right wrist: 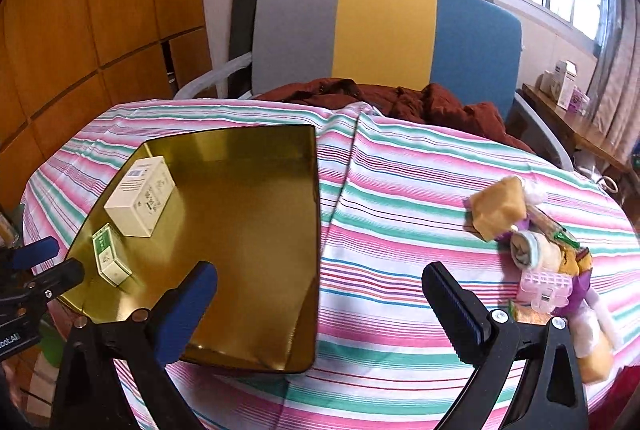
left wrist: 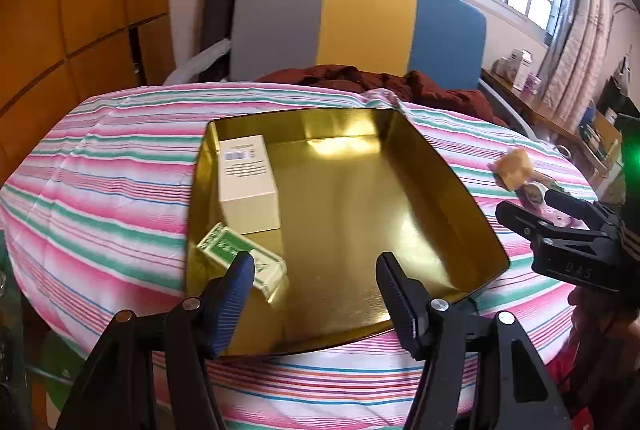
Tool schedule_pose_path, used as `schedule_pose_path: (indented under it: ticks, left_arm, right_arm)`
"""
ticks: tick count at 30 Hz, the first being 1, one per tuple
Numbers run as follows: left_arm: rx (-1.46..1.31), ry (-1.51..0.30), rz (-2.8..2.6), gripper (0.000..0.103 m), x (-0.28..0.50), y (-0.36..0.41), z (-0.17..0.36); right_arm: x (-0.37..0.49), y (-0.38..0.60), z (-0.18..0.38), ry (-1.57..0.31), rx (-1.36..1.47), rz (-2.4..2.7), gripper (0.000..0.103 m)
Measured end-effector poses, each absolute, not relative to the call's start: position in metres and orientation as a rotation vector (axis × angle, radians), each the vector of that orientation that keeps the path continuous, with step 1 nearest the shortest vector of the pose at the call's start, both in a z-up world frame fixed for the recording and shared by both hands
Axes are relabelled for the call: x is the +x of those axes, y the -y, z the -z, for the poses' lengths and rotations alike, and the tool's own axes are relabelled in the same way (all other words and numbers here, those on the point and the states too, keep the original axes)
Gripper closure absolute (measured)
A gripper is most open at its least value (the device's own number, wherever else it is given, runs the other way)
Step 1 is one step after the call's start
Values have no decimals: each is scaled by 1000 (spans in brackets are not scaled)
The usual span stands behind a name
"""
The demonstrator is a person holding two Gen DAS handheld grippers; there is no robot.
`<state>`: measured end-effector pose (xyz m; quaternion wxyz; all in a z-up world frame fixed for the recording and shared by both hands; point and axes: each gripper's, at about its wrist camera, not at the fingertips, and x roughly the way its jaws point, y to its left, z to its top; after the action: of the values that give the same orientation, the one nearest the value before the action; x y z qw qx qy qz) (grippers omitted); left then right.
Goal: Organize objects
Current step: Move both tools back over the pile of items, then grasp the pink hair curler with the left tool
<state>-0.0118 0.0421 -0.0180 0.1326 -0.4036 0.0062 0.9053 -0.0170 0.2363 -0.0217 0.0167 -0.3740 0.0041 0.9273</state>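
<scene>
Tray: your gold tray [left wrist: 344, 198] sits on the striped cloth [left wrist: 104, 166], left of centre in the right wrist view.
White box: it lies in the tray's far left corner [left wrist: 246, 186], barcode side up.
Green box: it lies in the tray [left wrist: 244, 262], nearer to you than the white box and just beside it.
Pile: the loose items [right wrist: 536, 250] lie on the cloth to the right, well apart from the tray; you can make out a tan block, a rolled cloth and a pink clip, the rest is too jumbled to tell.
Left gripper: yours [left wrist: 316, 282] hangs over the tray's near edge, jaws apart, nothing between them; its left finger overlaps the green box in view, contact unclear.
Right gripper: yours [right wrist: 320, 294] hangs over the cloth between tray and pile, jaws wide apart and empty.
Background: a grey, yellow and blue chair [right wrist: 384, 30] with a dark red garment [right wrist: 420, 98] at the cloth's far edge.
</scene>
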Motion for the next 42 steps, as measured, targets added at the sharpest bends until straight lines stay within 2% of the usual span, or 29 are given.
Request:
schedule_pose_path:
  ticks: [8, 16, 21, 24, 28, 31, 34, 42]
  left_arm:
    - [-1129, -27, -2523, 39, -17, -72, 3]
    - [-1026, -123, -2341, 39, -10, -143, -16]
    - [-1027, -205, -2224, 39, -9, -198, -14]
    - [-1065, -226, -2144, 39, -12, -230, -4]
    - [-1116, -216, -2053, 39, -18, -269, 9]
    - [-1141, -203, -1975, 38, -26, -296, 17]
    - [-1207, -114, -1893, 22, -39, -320, 25]
    - [-1265, -60, -1805, 16, -61, -383, 46]
  right_arm:
    - [-11, -277, 13, -52, -1149, -2813, 0]
    - [8, -390, -23, -80, -959, -2612, 0]
    - [37, -470, -21, -286, -829, -2442, 0]
    - [61, -516, -11, -617, -757, -2335, 0]
    - [80, -542, -2, -850, -704, -2259, 0]
    - [85, -546, -1, -904, -683, -2254, 0]
    - [85, -545, -3, -925, -669, -2279, 0]
    - [79, -547, 4, -992, -688, -2324, 0]
